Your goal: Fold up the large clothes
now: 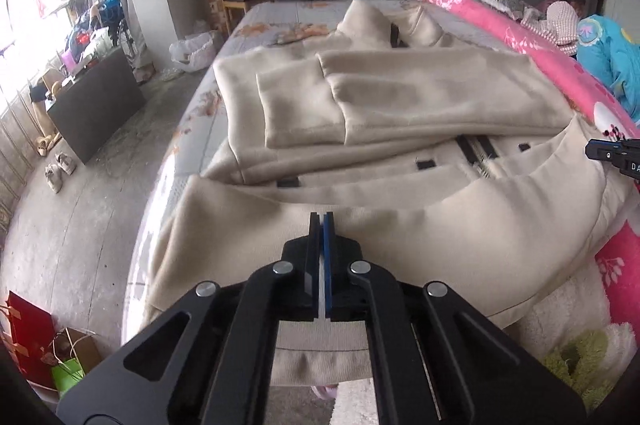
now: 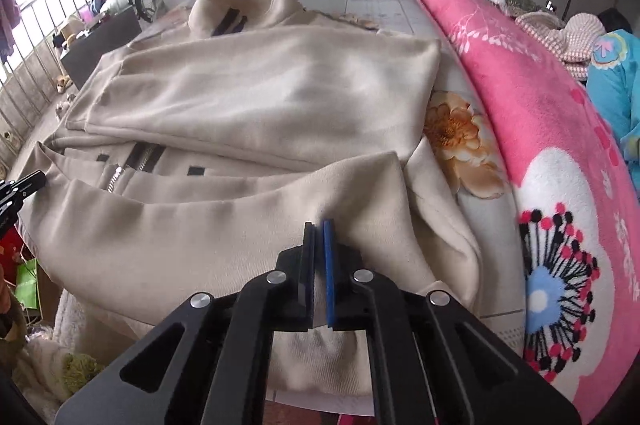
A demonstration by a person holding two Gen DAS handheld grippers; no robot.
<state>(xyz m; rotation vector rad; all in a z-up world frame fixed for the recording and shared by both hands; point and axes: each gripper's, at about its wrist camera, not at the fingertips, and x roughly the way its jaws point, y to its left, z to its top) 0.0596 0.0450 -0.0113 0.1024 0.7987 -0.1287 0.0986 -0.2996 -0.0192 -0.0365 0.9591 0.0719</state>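
Both my left gripper (image 1: 322,215) and right gripper (image 2: 319,223) pinch the beige coat (image 1: 400,93) hem; thin bites could slip, dropping the fold unevenly.

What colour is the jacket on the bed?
Beige jacket with black zipper trim; clearest in the right wrist view.

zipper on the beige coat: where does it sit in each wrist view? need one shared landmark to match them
Left wrist: the zipper sits right of centre, just under the folded sleeves, beyond the left gripper.
Right wrist: the zipper sits at the left, mid-height, beyond the right gripper.
Shared landmark: the pink floral blanket along the right side of the bed in both views.
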